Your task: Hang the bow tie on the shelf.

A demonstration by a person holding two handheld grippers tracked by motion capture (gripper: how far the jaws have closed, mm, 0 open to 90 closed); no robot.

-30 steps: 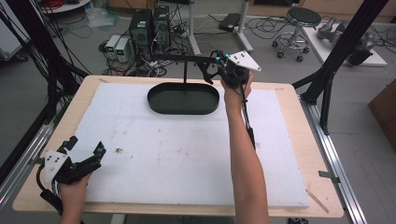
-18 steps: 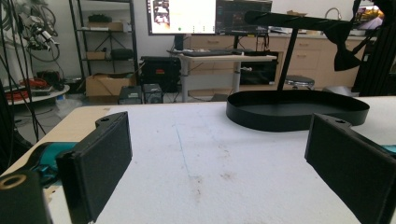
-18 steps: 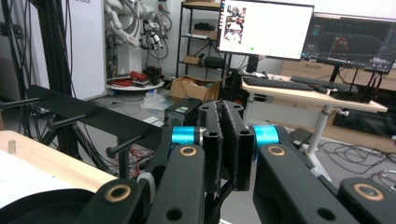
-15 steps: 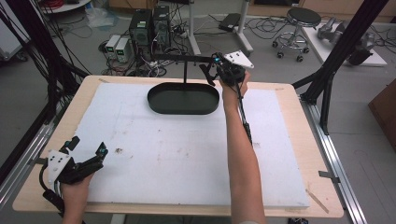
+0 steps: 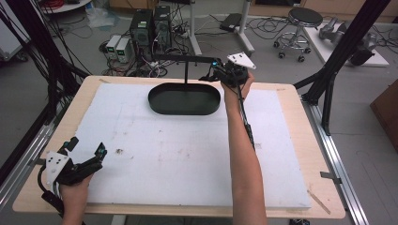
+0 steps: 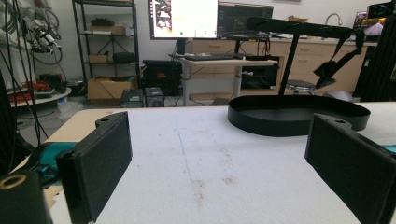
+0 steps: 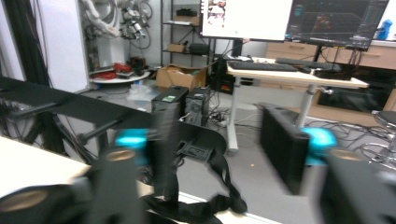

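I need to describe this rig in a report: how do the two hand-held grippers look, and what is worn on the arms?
Both grippers are black. The left gripper carries a pale grey three-cornered plate with dark dots, and its jaws end in flat, rectangular black pads. The right gripper has the same kind of plate, turquoise parts near its jaws, and a black cable trailing along the forearm. Both forearms are bare, with no sleeves.
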